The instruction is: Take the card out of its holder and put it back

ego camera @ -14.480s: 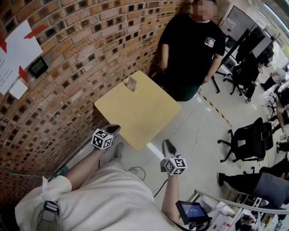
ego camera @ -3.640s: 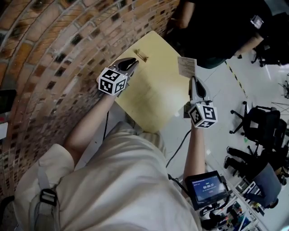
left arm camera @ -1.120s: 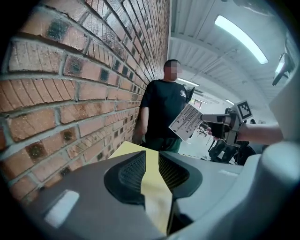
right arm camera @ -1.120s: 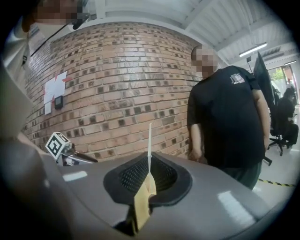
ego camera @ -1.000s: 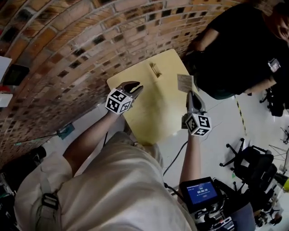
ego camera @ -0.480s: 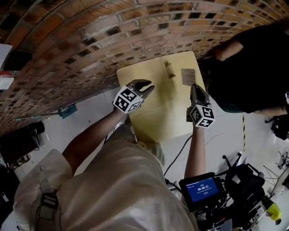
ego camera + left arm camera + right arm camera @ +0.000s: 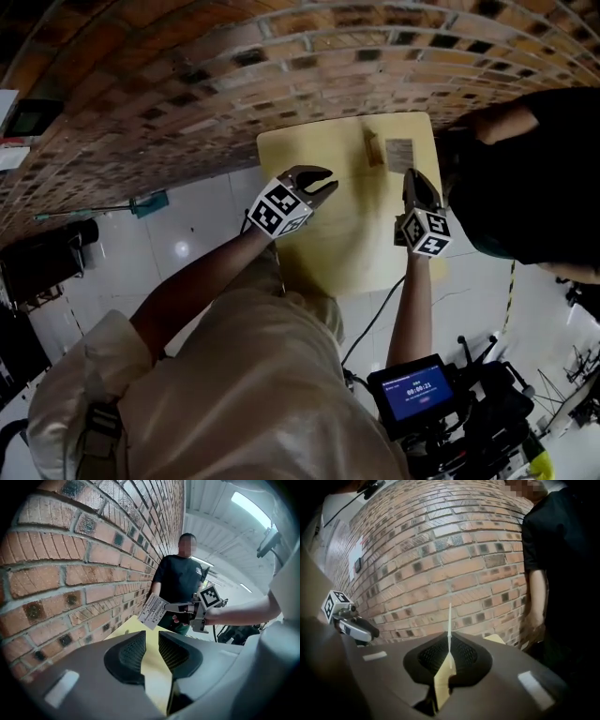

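A small clear card holder (image 7: 373,148) stands near the far edge of the yellow table (image 7: 337,253). Just right of it my right gripper (image 7: 411,175) is shut on the lower edge of the white printed card (image 7: 399,155), which stands upright. The right gripper view shows that card edge-on (image 7: 449,620) between the pads of the right gripper (image 7: 450,641). My left gripper (image 7: 328,182) hovers over the table's left part, open, with nothing between its fingers. From the left gripper view (image 7: 151,634) the card (image 7: 153,611) shows ahead, held in the right gripper (image 7: 174,607).
A brick wall (image 7: 234,66) runs along the far side of the table. A person in black (image 7: 525,178) stands close at the table's right end. Tiled floor (image 7: 178,244) lies to the left, with a dark object (image 7: 42,262) on it.
My right gripper has carried the card down and closer to the holder. The left gripper has dropped slightly over the table. The head view has swung round.
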`<state>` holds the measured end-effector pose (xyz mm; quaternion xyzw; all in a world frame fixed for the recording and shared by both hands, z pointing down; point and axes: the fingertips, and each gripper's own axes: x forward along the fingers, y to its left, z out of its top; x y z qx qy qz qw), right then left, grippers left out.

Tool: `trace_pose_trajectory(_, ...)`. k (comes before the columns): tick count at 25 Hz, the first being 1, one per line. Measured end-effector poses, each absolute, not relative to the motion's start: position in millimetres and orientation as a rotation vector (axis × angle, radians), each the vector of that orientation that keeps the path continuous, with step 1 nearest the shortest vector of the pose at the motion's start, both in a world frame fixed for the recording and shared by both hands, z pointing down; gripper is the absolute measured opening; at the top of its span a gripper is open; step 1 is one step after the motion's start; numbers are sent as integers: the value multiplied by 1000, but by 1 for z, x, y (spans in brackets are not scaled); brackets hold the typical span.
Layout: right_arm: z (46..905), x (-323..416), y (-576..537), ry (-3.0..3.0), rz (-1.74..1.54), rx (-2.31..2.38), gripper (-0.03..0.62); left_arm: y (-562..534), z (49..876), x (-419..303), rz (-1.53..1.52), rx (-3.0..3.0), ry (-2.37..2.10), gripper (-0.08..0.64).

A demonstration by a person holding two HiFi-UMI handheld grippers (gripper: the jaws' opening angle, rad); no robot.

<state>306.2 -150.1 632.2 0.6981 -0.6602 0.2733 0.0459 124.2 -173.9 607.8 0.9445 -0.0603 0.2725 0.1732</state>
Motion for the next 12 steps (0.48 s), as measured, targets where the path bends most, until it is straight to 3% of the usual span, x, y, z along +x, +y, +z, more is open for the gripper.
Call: trace_pose_trajectory(12, 681, 308, -174, -1998, 901, 2053, 11, -188, 621, 125, 787, 2640, -224, 104)
